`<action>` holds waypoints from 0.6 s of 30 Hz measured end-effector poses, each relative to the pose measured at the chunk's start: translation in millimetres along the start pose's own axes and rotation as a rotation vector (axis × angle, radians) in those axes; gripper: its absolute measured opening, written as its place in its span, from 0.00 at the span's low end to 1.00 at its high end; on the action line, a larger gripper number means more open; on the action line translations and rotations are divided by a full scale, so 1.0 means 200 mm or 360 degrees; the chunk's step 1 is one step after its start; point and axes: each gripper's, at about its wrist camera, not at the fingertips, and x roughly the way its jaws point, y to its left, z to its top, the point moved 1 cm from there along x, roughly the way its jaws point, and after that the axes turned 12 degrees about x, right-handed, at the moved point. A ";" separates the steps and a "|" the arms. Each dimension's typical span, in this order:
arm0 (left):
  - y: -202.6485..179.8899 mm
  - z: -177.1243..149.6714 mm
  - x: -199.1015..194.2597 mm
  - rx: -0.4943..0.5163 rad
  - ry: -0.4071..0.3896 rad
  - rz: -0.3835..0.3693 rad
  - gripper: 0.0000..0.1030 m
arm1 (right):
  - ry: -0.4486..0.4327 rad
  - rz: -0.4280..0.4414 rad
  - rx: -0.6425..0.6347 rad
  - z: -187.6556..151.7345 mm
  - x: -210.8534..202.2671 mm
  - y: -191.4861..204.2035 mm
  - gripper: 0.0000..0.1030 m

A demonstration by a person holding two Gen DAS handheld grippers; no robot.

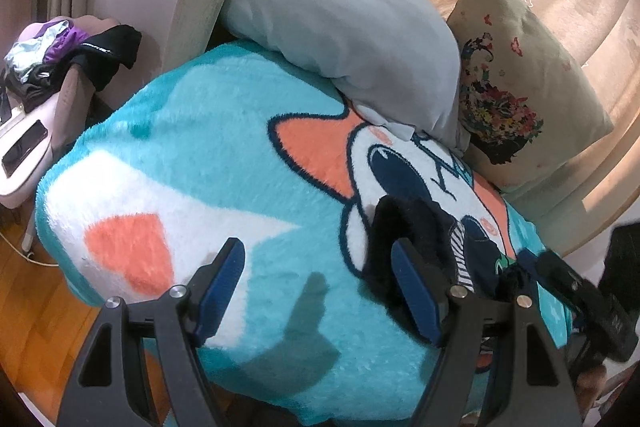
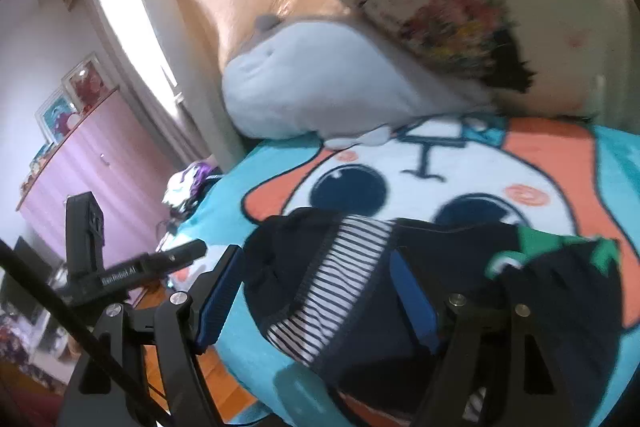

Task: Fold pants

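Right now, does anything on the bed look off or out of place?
Only the pants: bunched in a heap on the blanket, striped lining turned out, not flat. Left gripper and right gripper are both open. Nothing spilled or damaged.

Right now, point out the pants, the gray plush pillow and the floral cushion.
pants [image 2: 360,291]: right wrist view, on the striped lining.
gray plush pillow [image 1: 344,31]: left wrist view, middle of its body.
floral cushion [image 1: 532,67]: left wrist view, plain fabric beside the print.

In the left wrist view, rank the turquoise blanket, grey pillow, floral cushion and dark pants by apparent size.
1. Turquoise blanket
2. Grey pillow
3. Floral cushion
4. Dark pants, though partly hidden behind the gripper, so unsure.
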 end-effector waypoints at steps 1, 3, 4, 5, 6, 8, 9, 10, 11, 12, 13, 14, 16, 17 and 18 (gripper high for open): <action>0.00 0.00 0.00 -0.0001 -0.0001 0.0001 0.73 | 0.0044 0.0021 0.0000 0.02 0.04 0.02 0.77; 0.02 0.00 0.00 -0.0011 -0.0007 0.0002 0.73 | 0.0106 0.0040 -0.0006 0.04 0.10 0.04 0.77; 0.03 0.00 0.00 -0.0016 -0.0009 0.0004 0.73 | 0.0136 0.0044 -0.0012 0.05 0.14 0.05 0.77; 0.04 -0.01 0.00 -0.0021 -0.0009 0.0007 0.73 | 0.0182 0.0049 -0.0021 0.06 0.18 0.07 0.77; 0.05 -0.01 -0.01 -0.0027 -0.0010 0.0008 0.73 | 0.0216 0.0053 -0.0027 0.07 0.21 0.08 0.77; 0.08 -0.02 -0.01 -0.0042 -0.0009 0.0009 0.73 | 0.0295 0.0054 -0.0045 0.09 0.30 0.12 0.77; 0.09 -0.02 -0.01 -0.0049 -0.0009 0.0008 0.73 | 0.0329 0.0056 -0.0052 0.10 0.34 0.14 0.77; 0.10 -0.02 -0.02 -0.0053 -0.0011 0.0007 0.73 | 0.0369 0.0057 -0.0059 0.11 0.38 0.15 0.77; 0.11 -0.03 -0.02 -0.0056 -0.0013 0.0008 0.73 | 0.0405 0.0048 -0.0059 0.11 0.43 0.17 0.77; 0.12 -0.03 -0.03 -0.0058 -0.0017 0.0013 0.73 | 0.0427 0.0031 -0.0059 0.12 0.46 0.18 0.77; 0.13 -0.03 -0.04 -0.0057 -0.0022 0.0019 0.73 | 0.0462 -0.0009 -0.0070 0.13 0.52 0.19 0.77; 0.13 -0.03 -0.05 -0.0056 -0.0028 0.0028 0.73 | 0.0484 -0.0047 -0.0084 0.13 0.56 0.20 0.77; 0.15 -0.04 -0.07 -0.0054 -0.0041 0.0044 0.73 | 0.0534 -0.0134 -0.0133 0.13 0.65 0.25 0.77; 0.16 -0.04 -0.07 -0.0056 -0.0043 0.0048 0.73 | 0.0561 -0.0177 -0.0161 0.13 0.68 0.26 0.79; 0.16 -0.04 -0.08 -0.0061 -0.0043 0.0048 0.73 | 0.0589 -0.0232 -0.0197 0.12 0.72 0.29 0.81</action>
